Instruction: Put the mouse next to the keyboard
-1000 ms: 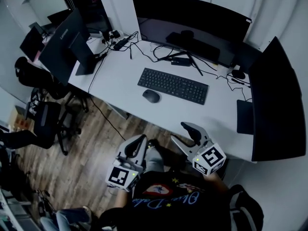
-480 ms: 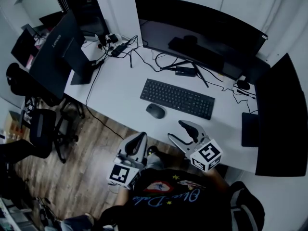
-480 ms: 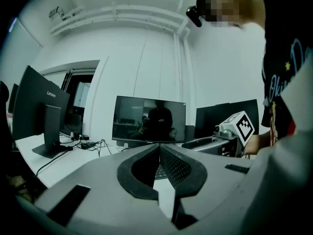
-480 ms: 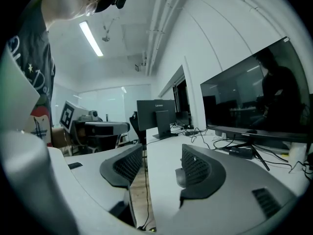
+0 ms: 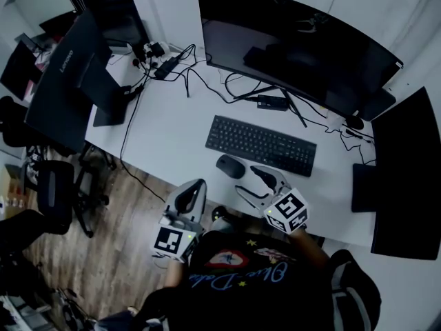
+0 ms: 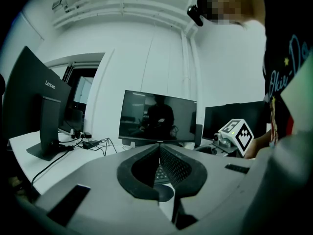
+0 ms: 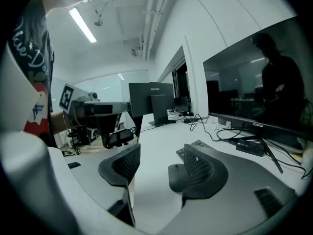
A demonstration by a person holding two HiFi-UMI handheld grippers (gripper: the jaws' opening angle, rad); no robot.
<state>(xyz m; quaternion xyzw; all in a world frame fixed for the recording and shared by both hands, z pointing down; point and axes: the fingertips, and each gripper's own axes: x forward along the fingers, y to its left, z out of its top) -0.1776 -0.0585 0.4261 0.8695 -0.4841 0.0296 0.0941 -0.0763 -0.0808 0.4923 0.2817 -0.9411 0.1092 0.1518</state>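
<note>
A dark mouse lies on the white desk just in front of the black keyboard, close to its left half. My right gripper hovers over the desk's front edge, its tips just short of the mouse. Its jaws have just been opening and stand open, with nothing gripped. In the right gripper view the mouse shows beside the right finger. My left gripper hangs off the desk's front edge, over the floor. Its jaws are shut and hold nothing.
A wide curved monitor stands behind the keyboard, with cables and a power strip at the back left. A second monitor fills the left end, a third the right. Office chairs stand on the wood floor.
Both grippers have moved forward toward the desk. The right one has crossed the front edge and come up to the mouse, jaws spread wider. The left one stays shut.
</note>
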